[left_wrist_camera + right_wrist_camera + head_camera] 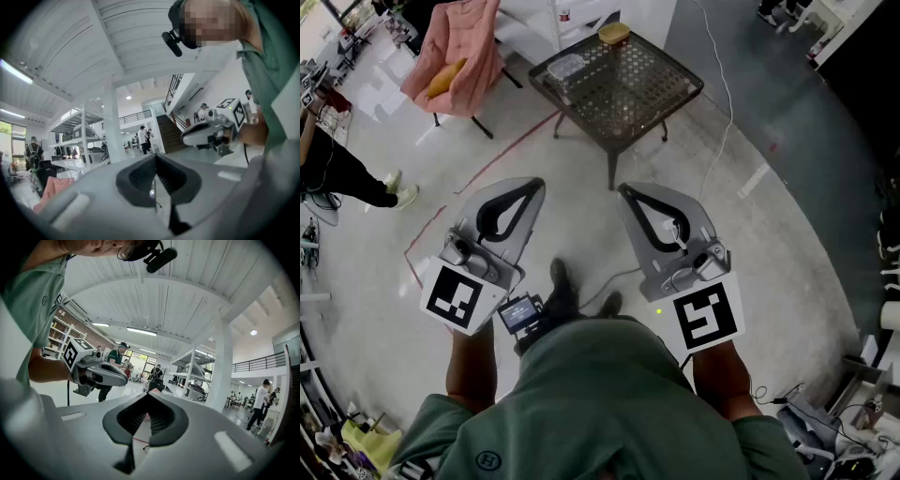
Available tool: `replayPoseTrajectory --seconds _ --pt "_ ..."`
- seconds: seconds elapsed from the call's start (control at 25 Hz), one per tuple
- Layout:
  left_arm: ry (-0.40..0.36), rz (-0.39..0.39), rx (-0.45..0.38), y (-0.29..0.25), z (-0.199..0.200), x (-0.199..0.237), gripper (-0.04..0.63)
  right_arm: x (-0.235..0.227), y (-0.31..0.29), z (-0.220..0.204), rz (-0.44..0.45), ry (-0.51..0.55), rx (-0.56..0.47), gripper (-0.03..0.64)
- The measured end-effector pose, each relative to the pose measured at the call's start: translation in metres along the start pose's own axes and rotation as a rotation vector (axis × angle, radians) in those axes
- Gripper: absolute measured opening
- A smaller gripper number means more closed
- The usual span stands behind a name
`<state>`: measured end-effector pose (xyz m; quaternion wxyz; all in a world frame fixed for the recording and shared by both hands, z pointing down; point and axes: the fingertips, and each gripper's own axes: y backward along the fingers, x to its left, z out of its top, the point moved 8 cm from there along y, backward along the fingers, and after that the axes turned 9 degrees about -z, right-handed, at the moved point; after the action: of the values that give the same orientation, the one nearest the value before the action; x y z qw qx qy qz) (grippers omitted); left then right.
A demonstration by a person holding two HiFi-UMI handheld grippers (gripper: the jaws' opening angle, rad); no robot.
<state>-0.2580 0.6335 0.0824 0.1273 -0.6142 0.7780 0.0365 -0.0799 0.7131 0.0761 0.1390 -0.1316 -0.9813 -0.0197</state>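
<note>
Both grippers are held out side by side above the floor, pointing forward, with nothing in them. My left gripper (pixel 534 184) has its black pads closed tip to tip, and in the left gripper view the left gripper (pixel 155 155) shows only air past its tips. My right gripper (pixel 624 188) is likewise shut and empty, its tips meeting in the right gripper view at the right gripper (pixel 148 394). Each gripper shows in the other's view, tilted up toward the ceiling. A black mesh table (pixel 628 94) stands a short way ahead of both.
On the table lie a yellow-lidded container (pixel 613 34) and a clear box (pixel 566 66). A chair draped with a pink jacket (pixel 459 52) is at far left. A white cable (pixel 724 103) runs across the floor. A person (pixel 333 173) stands at the left edge; clutter lines the right.
</note>
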Motion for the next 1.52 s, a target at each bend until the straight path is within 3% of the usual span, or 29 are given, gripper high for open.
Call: replayPoseTrajectory --seconds 0.64,1.2,1.52 --pt "0.023 0.001 -0.006 -0.001 -0.010 0.016 0.003 0.000 -0.013 -0.004 -0.014 -0.008 0.028 0.005" --pt "0.028 -0.052 -0.046 0.026 -0.039 0.179 0.003 0.016 -0.163 0.017 -0.117 -0.066 0.028 0.006" --pt "0.055 -0.106 -0.082 0.024 -0.059 0.238 0.003 0.026 -0.220 0.018 -0.157 -0.047 0.073 0.006"
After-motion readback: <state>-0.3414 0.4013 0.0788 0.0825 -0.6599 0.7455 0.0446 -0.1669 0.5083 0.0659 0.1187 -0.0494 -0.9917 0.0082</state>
